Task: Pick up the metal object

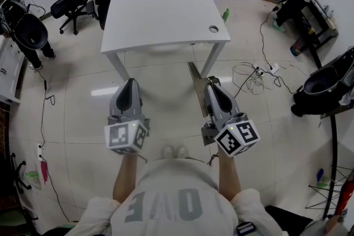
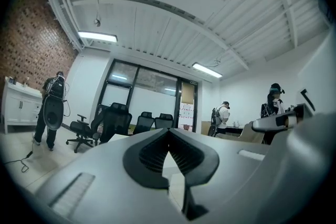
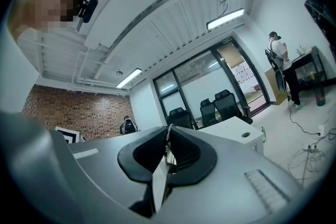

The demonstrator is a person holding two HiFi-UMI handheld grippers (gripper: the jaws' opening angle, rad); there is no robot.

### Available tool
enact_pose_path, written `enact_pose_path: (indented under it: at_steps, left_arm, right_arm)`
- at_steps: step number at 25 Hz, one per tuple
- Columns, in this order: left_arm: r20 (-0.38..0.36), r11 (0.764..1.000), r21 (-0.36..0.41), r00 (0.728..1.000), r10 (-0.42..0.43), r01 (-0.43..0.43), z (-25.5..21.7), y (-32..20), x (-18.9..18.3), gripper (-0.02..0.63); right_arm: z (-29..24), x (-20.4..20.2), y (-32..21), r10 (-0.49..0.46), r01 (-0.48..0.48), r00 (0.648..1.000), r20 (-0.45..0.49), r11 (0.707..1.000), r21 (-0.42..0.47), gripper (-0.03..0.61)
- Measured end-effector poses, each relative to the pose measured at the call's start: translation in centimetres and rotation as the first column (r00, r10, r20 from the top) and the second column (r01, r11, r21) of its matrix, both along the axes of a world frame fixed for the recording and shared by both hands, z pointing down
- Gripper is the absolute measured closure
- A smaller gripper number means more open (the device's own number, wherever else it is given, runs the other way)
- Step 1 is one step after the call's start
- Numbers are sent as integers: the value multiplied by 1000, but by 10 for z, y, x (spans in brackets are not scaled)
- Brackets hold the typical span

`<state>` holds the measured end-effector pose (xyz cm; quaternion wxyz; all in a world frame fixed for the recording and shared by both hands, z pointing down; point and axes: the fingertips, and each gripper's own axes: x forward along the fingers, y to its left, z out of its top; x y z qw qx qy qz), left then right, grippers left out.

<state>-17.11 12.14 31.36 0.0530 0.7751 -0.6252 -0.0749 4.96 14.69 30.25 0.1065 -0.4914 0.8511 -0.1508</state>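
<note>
While the person stands on the tiled floor (image 1: 166,99), a white table (image 1: 160,16) lies directly ahead, beyond both claws. Left claw (image 1: 130,83): jaws together, nothing between the pads. Right claw (image 1: 212,84): clenched on the metal object (image 1: 195,75), a thin flat strip pinched edgewise between the pads. The strip projects forward past the jaw tips and is held in the air off the floor. In the head view its far end shows just below the table's front edge
</note>
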Motion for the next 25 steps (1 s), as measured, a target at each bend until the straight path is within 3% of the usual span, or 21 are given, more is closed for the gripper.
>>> enact_pose_path:
  at_steps: [25]
  left_arm:
    - [24,999,2,999,-48,48,-1,24,17,615]
  right_arm:
    - [-2,30,16,-6,6,1000,6,1000,2,549]
